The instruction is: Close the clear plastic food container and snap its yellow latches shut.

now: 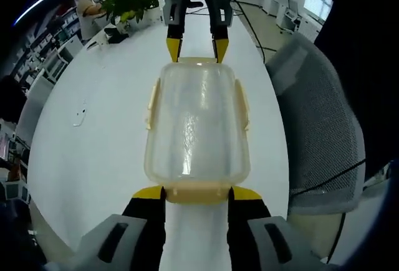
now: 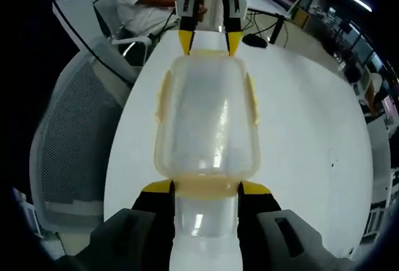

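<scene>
One clear container (image 1: 198, 124) is sitting on the white counter (image 1: 93, 140), lid on, lying lengthwise between the two grippers. In the left gripper view, the left gripper (image 1: 197, 194) is straddling the near end latch (image 1: 198, 192), its two yellow-tipped fingers (image 1: 148, 192) apart, one just beside each end of that latch; whether they are touching it is unclear. The right gripper (image 1: 198, 48) is facing it at the far end, its fingers also apart, tips at the container's far rim.

In the right gripper view the layout is mirrored: the right gripper (image 2: 206, 189) is bracketing its near latch (image 2: 206, 187), and the left gripper (image 2: 209, 42) is sitting at the far end.

Four latches are showing in all: one on each long side (image 1: 151, 104) and one at each end, all pale yellow and lying flat against the container.

A grey mesh chair (image 1: 324, 134) is standing at the counter's edge beside the container. The left gripper view is showing a potted plant (image 1: 131, 2) at the far end of the counter. The right gripper view is showing instead a seated person in a white shirt (image 2: 146, 6) beyond the chair (image 2: 75, 140), and a dark mouse-like object (image 2: 255, 40) on the counter.
</scene>
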The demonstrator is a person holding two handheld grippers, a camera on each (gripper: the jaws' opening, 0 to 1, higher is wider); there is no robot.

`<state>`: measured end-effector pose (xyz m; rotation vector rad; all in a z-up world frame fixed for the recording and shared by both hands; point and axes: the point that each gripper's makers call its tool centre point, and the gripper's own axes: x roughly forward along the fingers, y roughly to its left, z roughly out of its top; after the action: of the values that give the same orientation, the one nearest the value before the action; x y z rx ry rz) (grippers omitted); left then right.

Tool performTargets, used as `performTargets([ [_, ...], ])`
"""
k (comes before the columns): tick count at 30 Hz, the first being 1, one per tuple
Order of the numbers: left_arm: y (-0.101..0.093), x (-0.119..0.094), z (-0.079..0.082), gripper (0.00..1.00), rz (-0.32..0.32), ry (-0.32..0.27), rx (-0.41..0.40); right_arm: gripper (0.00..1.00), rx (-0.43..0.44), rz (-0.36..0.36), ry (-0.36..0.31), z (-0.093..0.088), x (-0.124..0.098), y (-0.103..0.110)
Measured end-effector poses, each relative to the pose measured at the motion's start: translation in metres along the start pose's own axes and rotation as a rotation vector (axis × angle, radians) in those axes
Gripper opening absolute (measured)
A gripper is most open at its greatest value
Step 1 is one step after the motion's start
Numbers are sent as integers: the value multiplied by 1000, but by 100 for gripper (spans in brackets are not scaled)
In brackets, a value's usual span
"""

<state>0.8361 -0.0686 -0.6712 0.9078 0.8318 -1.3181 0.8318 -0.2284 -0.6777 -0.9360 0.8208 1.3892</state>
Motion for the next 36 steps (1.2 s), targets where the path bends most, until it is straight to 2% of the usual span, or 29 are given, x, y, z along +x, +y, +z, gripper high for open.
performTargets([
  [20,5,24,42,32,-12,-8,6,35,16,-3,39,-46,-15,-3],
  [36,8,46,67,32,-19,-19,6,36,19,1,91,-81,-18,-5],
])
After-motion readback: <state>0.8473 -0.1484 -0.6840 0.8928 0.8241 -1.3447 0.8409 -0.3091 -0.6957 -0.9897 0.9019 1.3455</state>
